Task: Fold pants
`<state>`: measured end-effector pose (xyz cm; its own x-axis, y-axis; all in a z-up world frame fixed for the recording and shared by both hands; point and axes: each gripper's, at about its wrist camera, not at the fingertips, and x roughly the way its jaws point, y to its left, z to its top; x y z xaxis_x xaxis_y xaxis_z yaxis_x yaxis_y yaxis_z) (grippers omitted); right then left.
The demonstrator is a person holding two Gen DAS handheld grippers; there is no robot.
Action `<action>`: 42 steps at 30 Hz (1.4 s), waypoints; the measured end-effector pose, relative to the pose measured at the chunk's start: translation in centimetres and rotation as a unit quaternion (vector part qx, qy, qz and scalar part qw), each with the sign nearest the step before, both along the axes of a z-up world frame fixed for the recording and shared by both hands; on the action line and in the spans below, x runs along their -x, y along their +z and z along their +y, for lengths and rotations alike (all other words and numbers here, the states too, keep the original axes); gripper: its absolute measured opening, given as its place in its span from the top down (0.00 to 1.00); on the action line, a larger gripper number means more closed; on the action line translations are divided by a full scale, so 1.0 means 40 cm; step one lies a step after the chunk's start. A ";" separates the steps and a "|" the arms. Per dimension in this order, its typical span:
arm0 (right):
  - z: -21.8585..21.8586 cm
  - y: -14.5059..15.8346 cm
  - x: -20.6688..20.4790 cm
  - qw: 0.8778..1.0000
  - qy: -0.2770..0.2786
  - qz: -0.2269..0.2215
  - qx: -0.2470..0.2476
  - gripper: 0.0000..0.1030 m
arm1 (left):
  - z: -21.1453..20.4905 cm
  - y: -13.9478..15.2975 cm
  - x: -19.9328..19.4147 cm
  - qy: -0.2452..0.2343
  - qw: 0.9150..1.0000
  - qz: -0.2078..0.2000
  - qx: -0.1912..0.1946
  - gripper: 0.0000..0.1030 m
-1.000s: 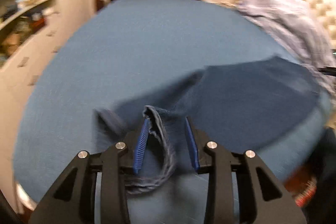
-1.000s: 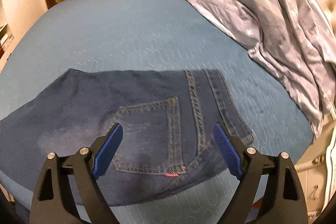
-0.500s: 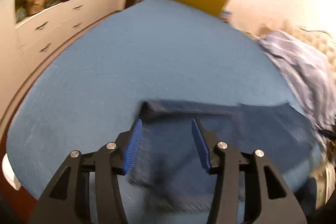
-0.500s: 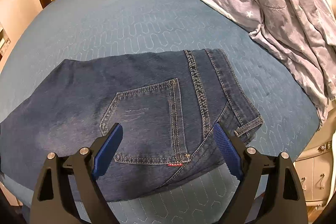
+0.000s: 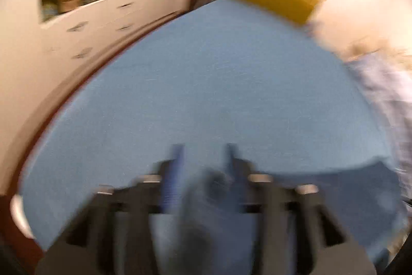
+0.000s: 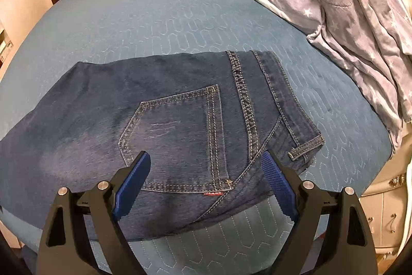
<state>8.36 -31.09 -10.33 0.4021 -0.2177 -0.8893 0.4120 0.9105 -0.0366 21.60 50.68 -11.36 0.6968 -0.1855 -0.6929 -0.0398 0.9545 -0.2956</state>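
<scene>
Pants (image 6: 167, 125) lie folded on the bed (image 6: 167, 17), just ahead of the right gripper (image 6: 206, 166), jaws spread, empty. Left gripper (image 5: 204, 166) blurred; jaws apart, cannot tell if cloth is held. Judged: one fold laid; next needs a fresh edge grasp. A second ago the left pinched a hem.

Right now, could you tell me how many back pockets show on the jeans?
1: the pocket lies mid-jeans, just ahead of the open right tool. A second may be folded underneath.

Warm indoor light; left view motion-blurred, right sharp.
</scene>
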 end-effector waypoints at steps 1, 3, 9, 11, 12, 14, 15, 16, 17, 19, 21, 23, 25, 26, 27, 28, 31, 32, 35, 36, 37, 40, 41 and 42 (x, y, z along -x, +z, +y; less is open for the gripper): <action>0.001 -0.006 0.001 1.000 -0.001 -0.001 -0.005 0.18 | -0.029 0.014 0.059 -0.023 1.000 -0.015 0.004 0.37; 0.004 -0.017 0.002 1.000 -0.003 -0.002 -0.014 0.18 | -0.088 0.017 0.165 -0.073 0.997 -0.022 -0.002 0.37; 0.046 -0.026 0.006 0.999 0.023 -0.011 -0.023 0.18 | -0.316 -0.044 0.383 -0.145 0.985 -0.008 -0.093 0.37; 0.051 -0.024 0.014 0.999 0.028 -0.014 -0.025 0.18 | -0.354 -0.059 0.402 -0.130 0.981 -0.014 -0.145 0.37; 0.051 -0.022 0.019 0.999 0.030 -0.015 -0.027 0.18 | -0.366 -0.070 0.406 -0.127 0.975 -0.017 -0.184 0.37; 0.042 -0.020 0.034 0.999 0.028 -0.018 -0.028 0.18 | -0.390 -0.090 0.396 -0.128 0.958 -0.010 -0.258 0.49; 0.034 -0.021 0.040 0.999 0.024 -0.017 -0.027 0.18 | -0.407 -0.107 0.392 -0.142 0.949 -0.002 -0.280 0.54; 0.023 -0.025 0.046 0.999 0.017 -0.016 -0.029 0.18 | -0.419 -0.118 0.386 -0.152 0.944 0.004 -0.291 0.65; 0.017 -0.029 0.050 0.999 0.012 -0.014 -0.031 0.18 | -0.423 -0.126 0.380 -0.162 0.941 0.007 -0.298 0.74; 0.000 -0.041 0.054 0.999 -0.002 -0.006 -0.039 0.18 | -0.412 -0.129 0.344 -0.175 0.938 0.019 -0.297 0.88; -0.005 -0.041 0.060 0.999 -0.005 -0.009 -0.042 0.18 | -0.408 -0.092 0.298 -0.174 0.944 0.013 -0.282 0.92; -0.008 -0.035 0.062 0.999 -0.003 -0.009 -0.033 0.18 | -0.347 -0.027 0.260 -0.148 0.959 -0.004 -0.241 0.95; -0.011 -0.035 0.063 0.999 -0.007 -0.008 -0.031 0.18 | -0.273 0.012 0.192 -0.116 0.970 -0.010 -0.212 0.95; -0.013 -0.037 0.062 0.999 -0.010 -0.007 -0.033 0.18 | -0.235 0.029 0.160 -0.097 0.976 -0.011 -0.197 0.95; -0.014 -0.041 0.058 0.999 -0.011 -0.004 -0.035 0.18 | -0.174 0.034 0.098 -0.068 0.982 -0.009 -0.178 0.95; -0.011 -0.044 0.055 0.999 -0.010 -0.001 -0.037 0.18 | -0.119 0.027 0.046 -0.033 0.987 -0.002 -0.160 0.94; 0.008 -0.035 0.053 0.999 0.006 -0.006 -0.036 0.18 | -0.005 -0.012 -0.041 0.055 0.989 0.047 -0.129 0.55; 0.011 -0.030 0.054 0.999 0.011 -0.010 -0.030 0.18 | 0.019 -0.016 -0.041 0.076 0.989 0.049 -0.116 0.55; 0.006 -0.032 0.057 1.000 0.011 -0.010 -0.019 0.17 | 0.046 -0.009 -0.006 0.088 0.992 0.031 -0.080 0.53; -0.001 -0.039 0.057 1.000 0.006 -0.007 -0.024 0.17 | 0.046 -0.012 0.009 0.081 0.994 0.031 -0.060 0.53; -0.012 -0.052 0.059 0.999 -0.001 -0.005 -0.033 0.17 | 0.041 -0.017 0.020 0.070 0.996 0.035 -0.043 0.53; -0.029 -0.064 0.068 0.999 -0.015 -0.010 -0.034 0.17 | -0.002 -0.020 0.041 0.041 0.998 0.025 -0.047 0.55; -0.035 -0.068 0.070 0.999 -0.020 -0.009 -0.034 0.17 | -0.021 -0.024 0.040 0.024 0.998 0.022 -0.048 0.56; -0.041 -0.072 0.072 0.999 -0.024 -0.009 -0.037 0.17 | -0.043 -0.030 0.039 0.008 0.998 0.019 -0.052 0.59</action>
